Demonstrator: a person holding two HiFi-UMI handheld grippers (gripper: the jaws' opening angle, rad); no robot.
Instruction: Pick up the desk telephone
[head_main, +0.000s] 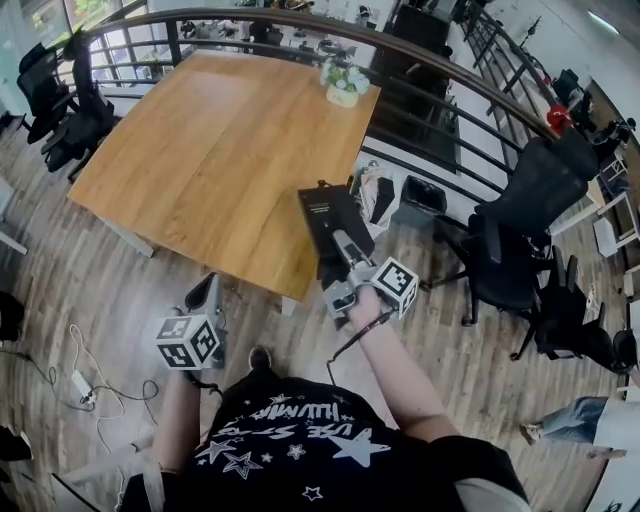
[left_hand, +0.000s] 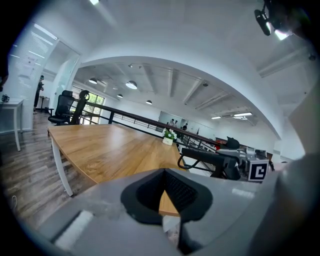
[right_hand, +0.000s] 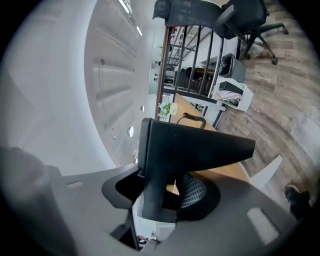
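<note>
Head view, right tongs (head_main: 346, 252): the jaws stand partly apart and are clamped on the near end of the desk telephone (head_main: 330, 222). The telephone juts out ahead of them over the near corner of the wooden table (head_main: 210, 150).
Head view, left tongs (head_main: 207, 292): the jaws are together with nothing in them. These tongs are down and to the left of the right tongs, well apart, over bare floor short of the table's near edge.
Head view, open room: the table edge runs slantwise ahead of both tongs. A curved railing (head_main: 430, 75) lies beyond the table. An office chair (head_main: 520, 225) stands right of the right tongs with open floor between. Cables (head_main: 85, 385) lie on the floor left of the left tongs.
Head view, arms: the right forearm (head_main: 400, 370) reaches forward. The left arm is drawn nearer the body, behind its marker cube (head_main: 188, 340).
Left gripper view, jaws: the pads meet at a point, and only a wedge of table shows below it.
Left gripper view, surroundings: the table top spreads ahead and to the left, with its near edge just in front. A flower pot (left_hand: 169, 136) sits at the far edge. To the right, the right tongs hold the telephone about level, with a cord looping under it.
Right gripper view, jaws: the pads press on both sides of the telephone's black body.
Right gripper view, pose: the room looks tipped sideways, with floor at the right and the railing ahead.
</note>
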